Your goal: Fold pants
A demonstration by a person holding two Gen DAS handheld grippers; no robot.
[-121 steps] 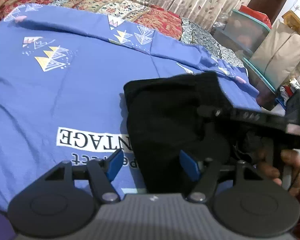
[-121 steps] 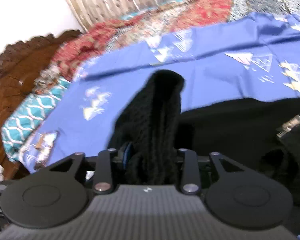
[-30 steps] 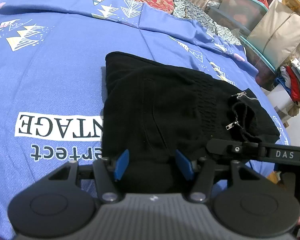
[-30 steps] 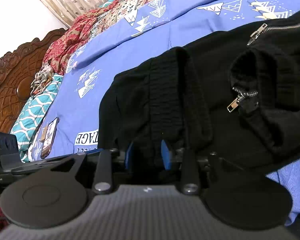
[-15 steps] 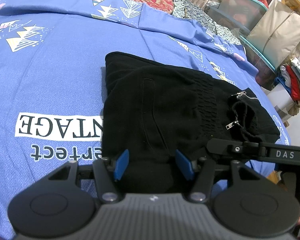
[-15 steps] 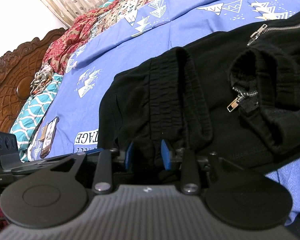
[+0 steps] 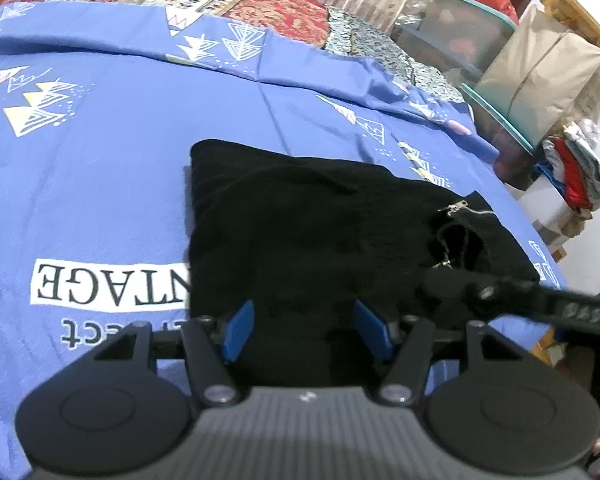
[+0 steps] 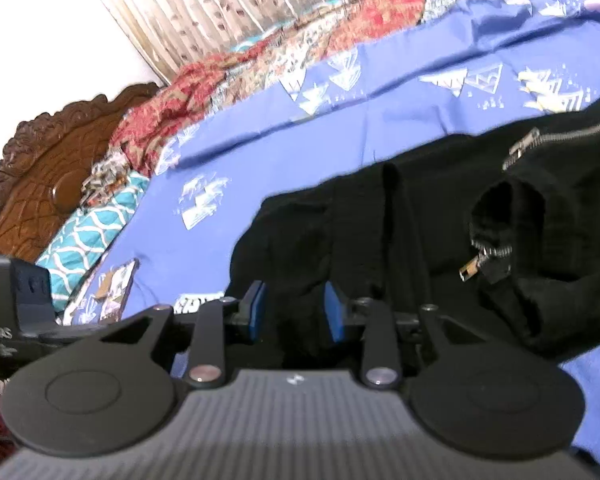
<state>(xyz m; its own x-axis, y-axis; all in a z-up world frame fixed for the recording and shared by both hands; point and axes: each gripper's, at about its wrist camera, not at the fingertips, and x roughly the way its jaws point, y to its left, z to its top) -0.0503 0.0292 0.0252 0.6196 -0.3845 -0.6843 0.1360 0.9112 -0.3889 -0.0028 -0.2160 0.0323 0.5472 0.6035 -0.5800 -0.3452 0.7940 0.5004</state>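
- Black pants lie folded on the bed's blue sheet, long axis running left to right, zippered end rightward.
- Left gripper spread wide, released; right gripper parted around the pants' near edge, not clenched.
- Carved wooden headboard, curtains behind.

both wrist views sit low and close at the bed's near edge; both share the pants.

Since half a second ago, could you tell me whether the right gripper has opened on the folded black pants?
Yes. The right gripper has opened: its blue pads stand wider around the black pants lying on the blue bedsheet.
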